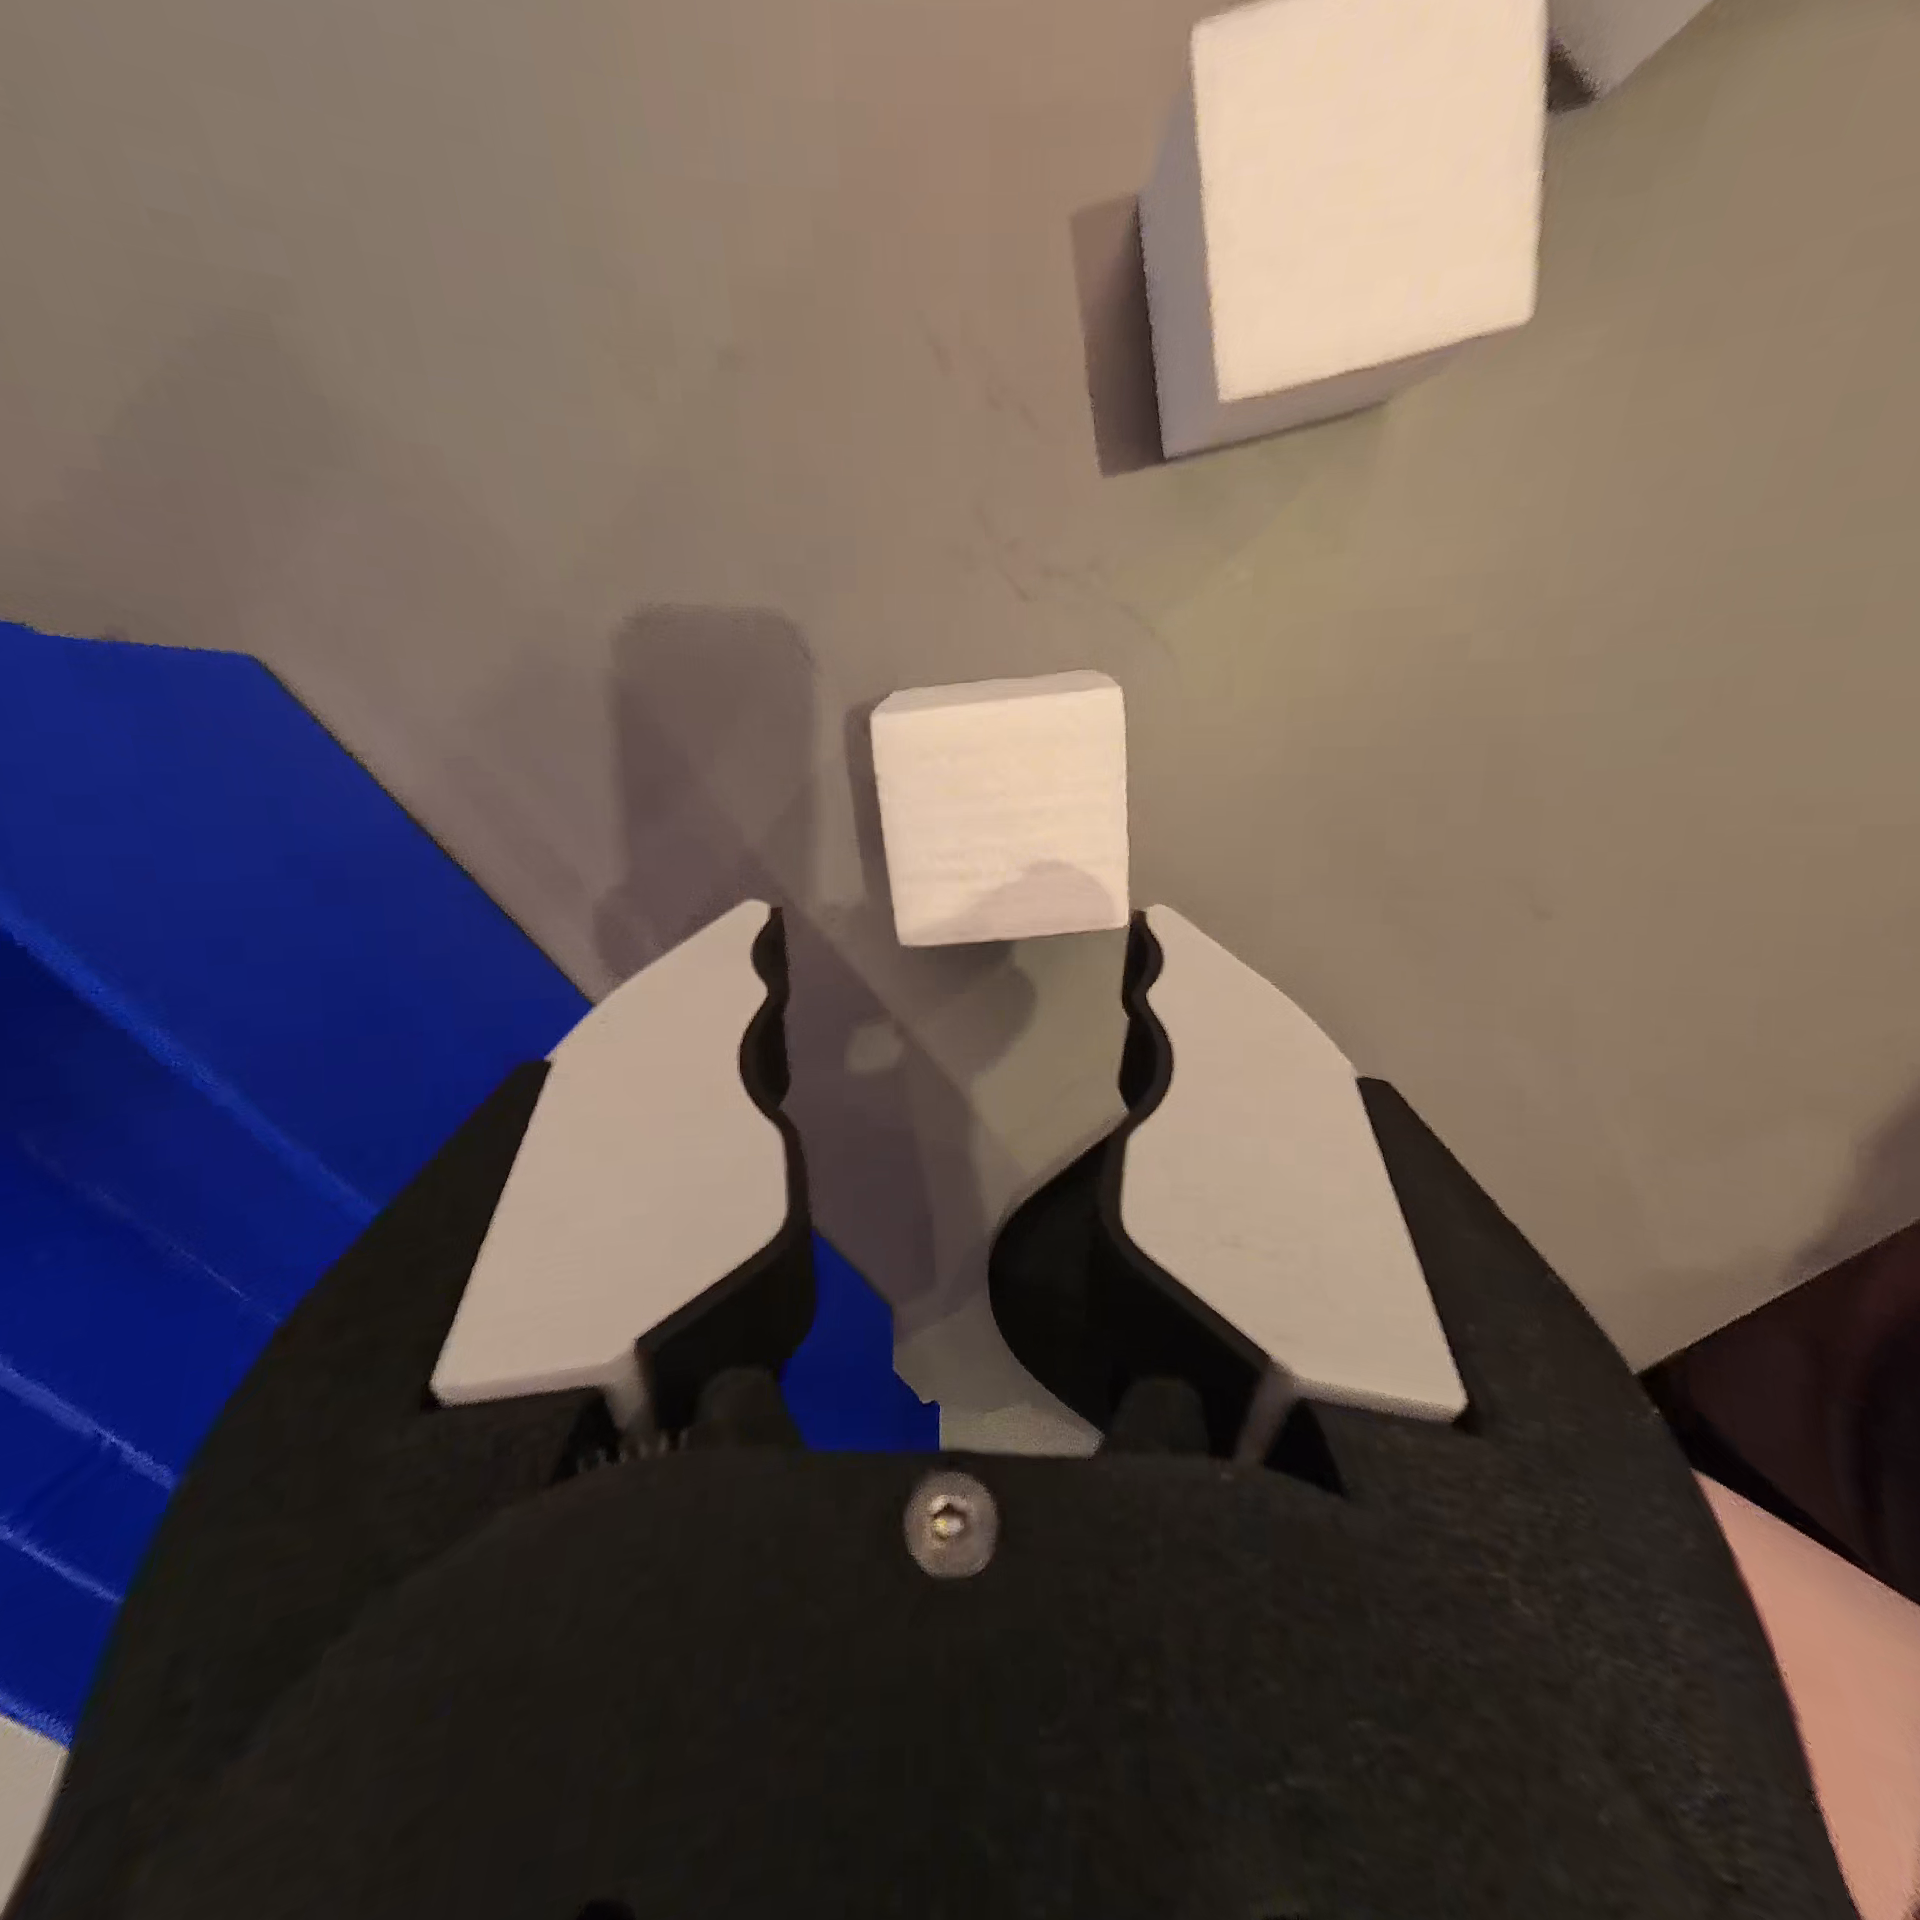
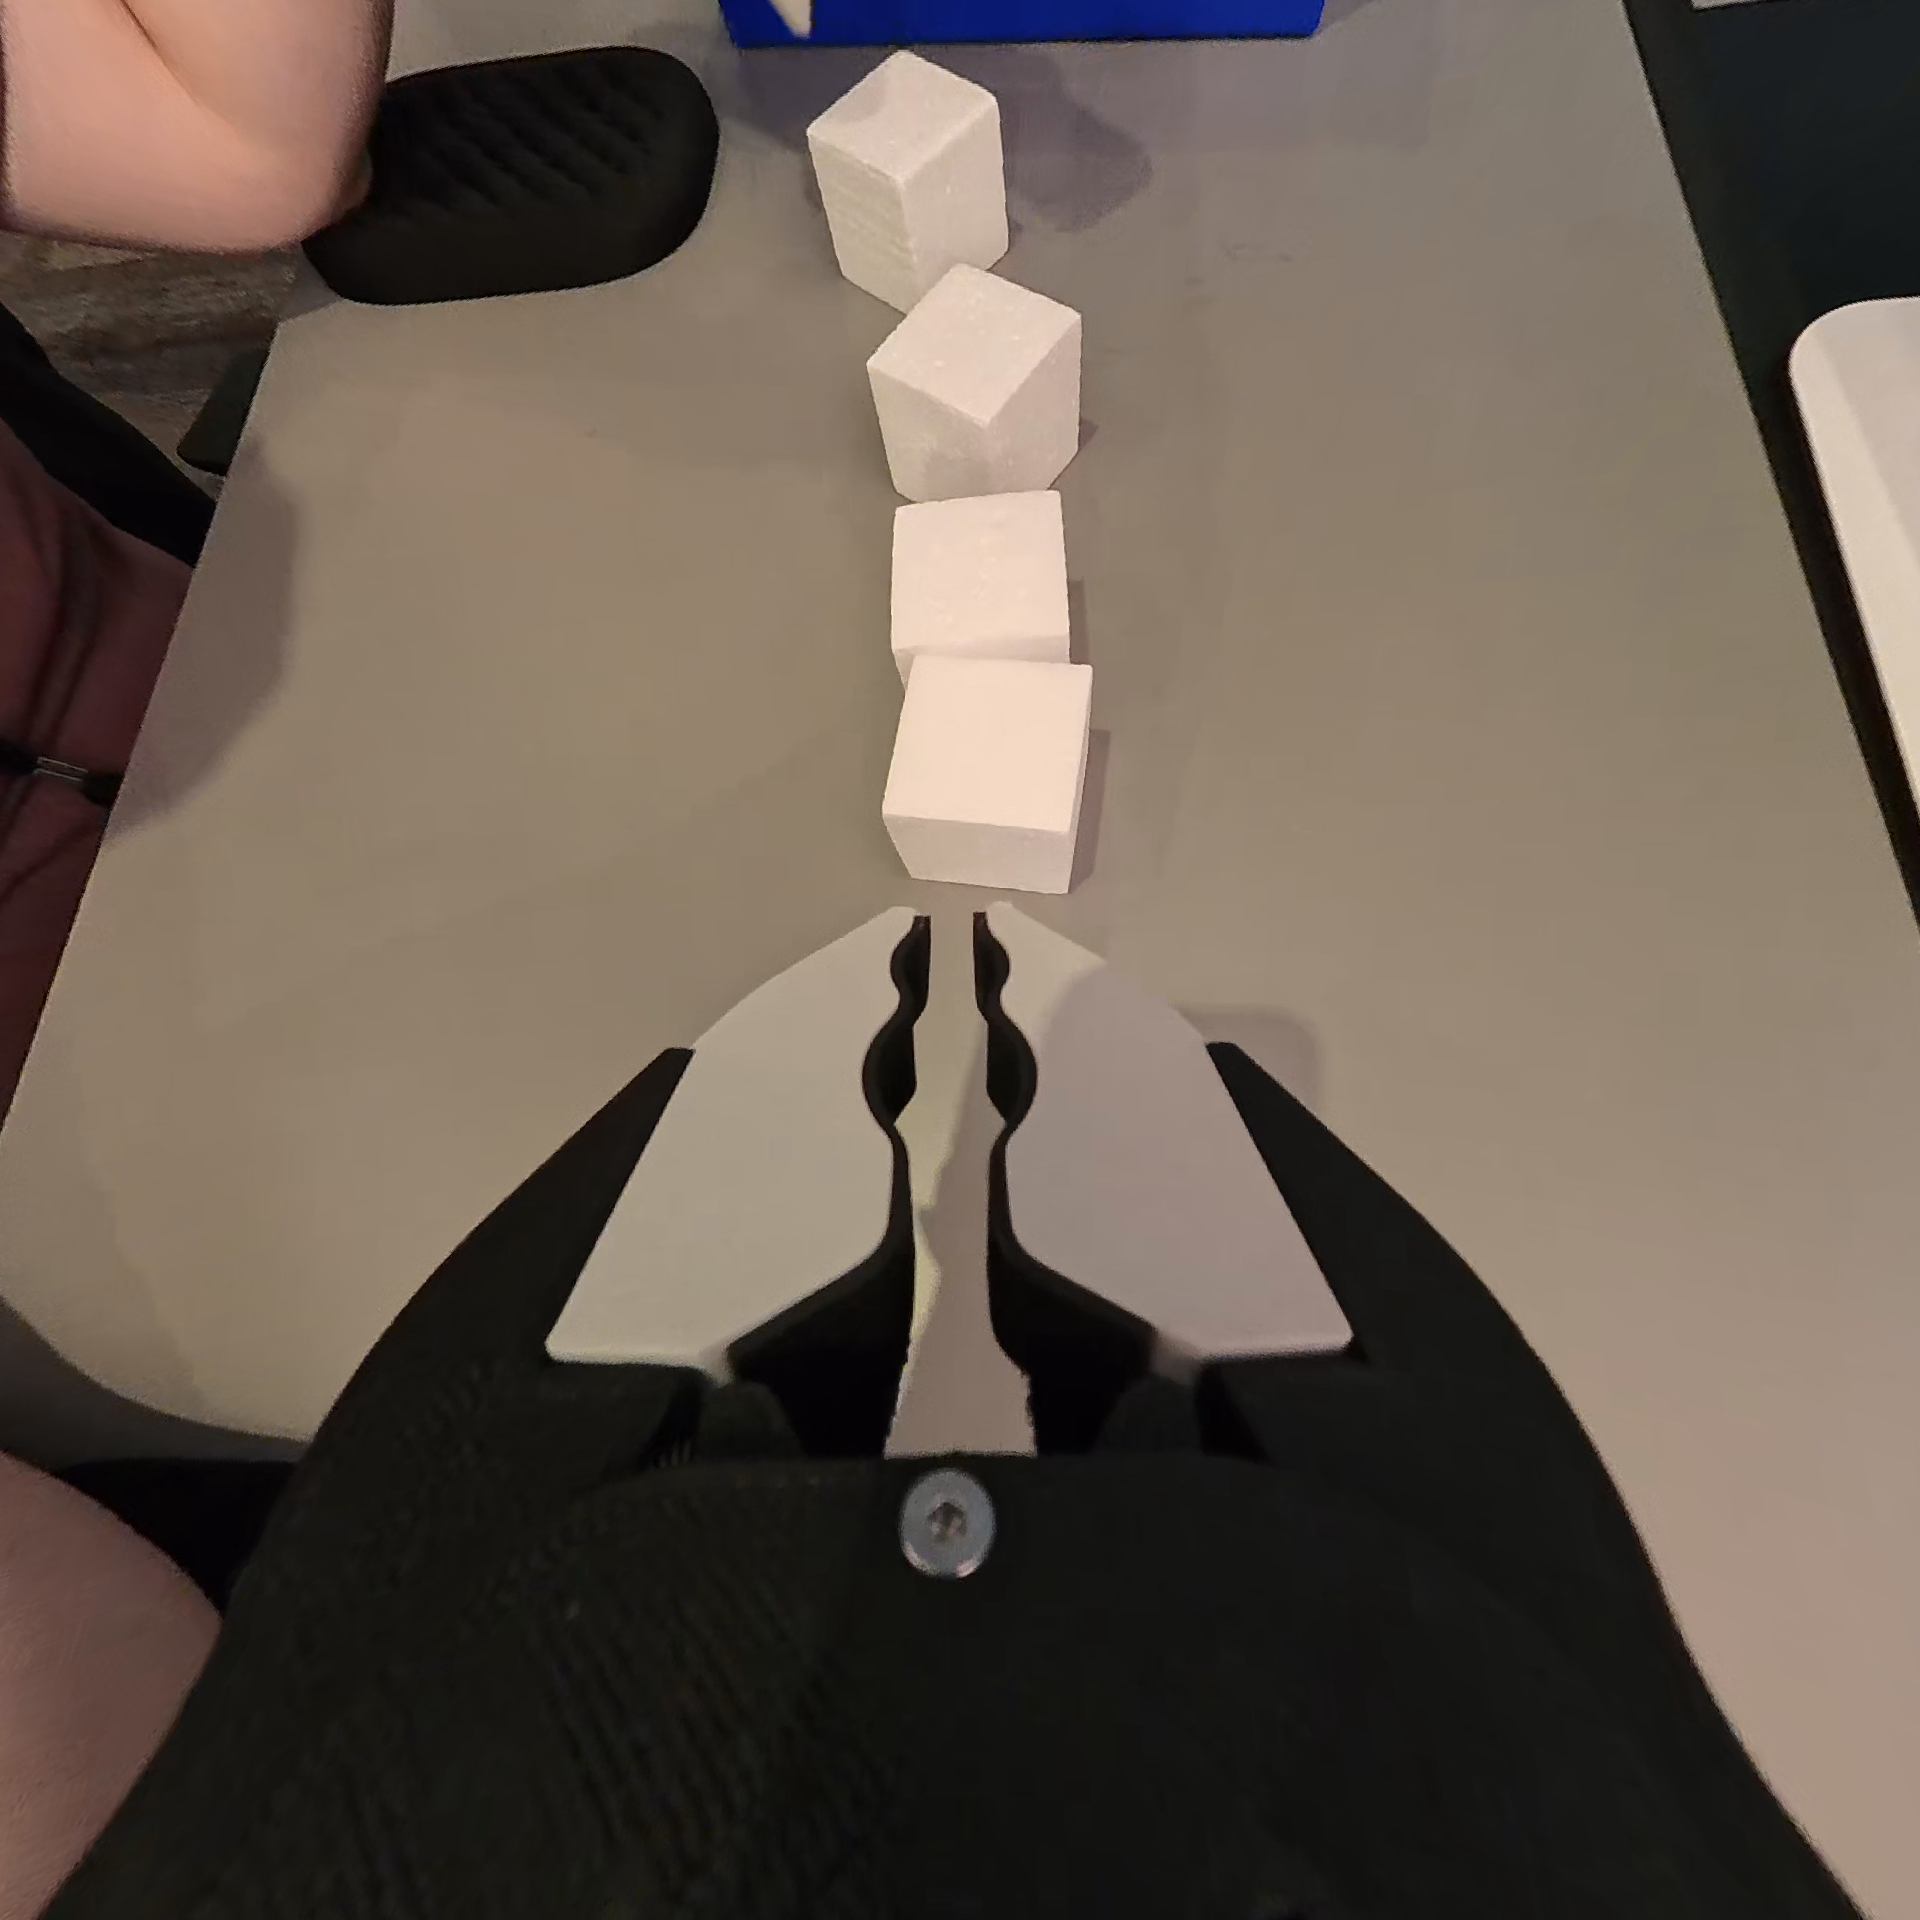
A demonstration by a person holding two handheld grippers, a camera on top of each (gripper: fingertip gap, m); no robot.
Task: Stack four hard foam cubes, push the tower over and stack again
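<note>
While four white foam cubes (image 2: 985,774) lie toppled in a crooked row down the grey counter (image 2: 1351,727), nothing is stacked. Nearest two touch, far two sit skewed, last one close to a blue bin (image 2: 1023,21). Right tongs (image 2: 948,916) point level at the nearest cube, just short of it, tips nearly together, empty. Left tongs (image 1: 956,914) look down over one cube (image 1: 1000,808), spread wide, gripping nothing.

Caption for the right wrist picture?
Four white foam cubes lie in a row on a grey table beyond the nearly closed right gripper.
</note>
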